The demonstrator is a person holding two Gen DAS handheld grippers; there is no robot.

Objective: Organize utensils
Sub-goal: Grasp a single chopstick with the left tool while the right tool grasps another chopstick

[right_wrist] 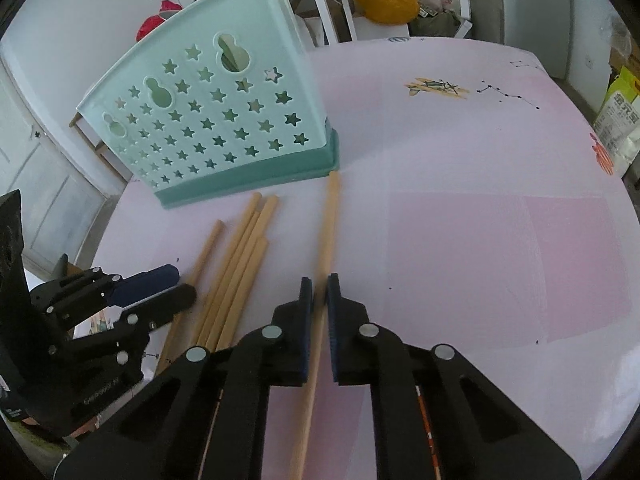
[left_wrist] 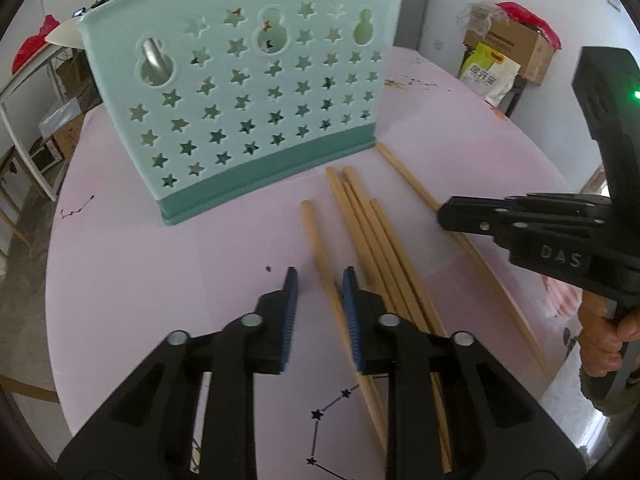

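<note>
Surroundings: a pink tabletop (right_wrist: pixel 460 216) printed with constellation lines carries everything; beyond its edge I see cardboard boxes (left_wrist: pixel 516 46), a yellow-green bag (left_wrist: pixel 486 72) and white furniture.
Holder: a mint-green utensil holder (left_wrist: pixel 248 96) with star cut-outs and a darker green base stands upright at the back of the tabletop, directly ahead of my tongs; a metal handle (left_wrist: pixel 154 58) shows through one of its keyhole slots.
Obstruction: nothing lies between the chopsticks and the holder's base, but its tall perforated wall faces me.
Chopsticks: plain light wooden sticks lie flat, their far ends pointing to the holder.
Bundle: four chopsticks (left_wrist: pixel 372 236) lie bunched and partly crossing.
Left stick: one chopstick (left_wrist: pixel 320 248) lies just beside the bundle, on its left.
Right stick: one chopstick (right_wrist: pixel 329 224) lies apart on the right, its far tip close to the holder's right corner.
Left tongs (left_wrist: pixel 320 286): my fingers, lined with blue ribbed pads (left_wrist: pixel 292 292), are parted a moderate way and straddle the left stick low over the tabletop; I cannot tell whether the pads touch it.
Right tongs (right_wrist: pixel 320 292): my fingers are drawn nearly together around the right stick, low and pointing toward the holder; whether they already pinch it I cannot tell.
Hand: my right hand (left_wrist: pixel 608 340) wraps the handle at the frame edge.
</note>
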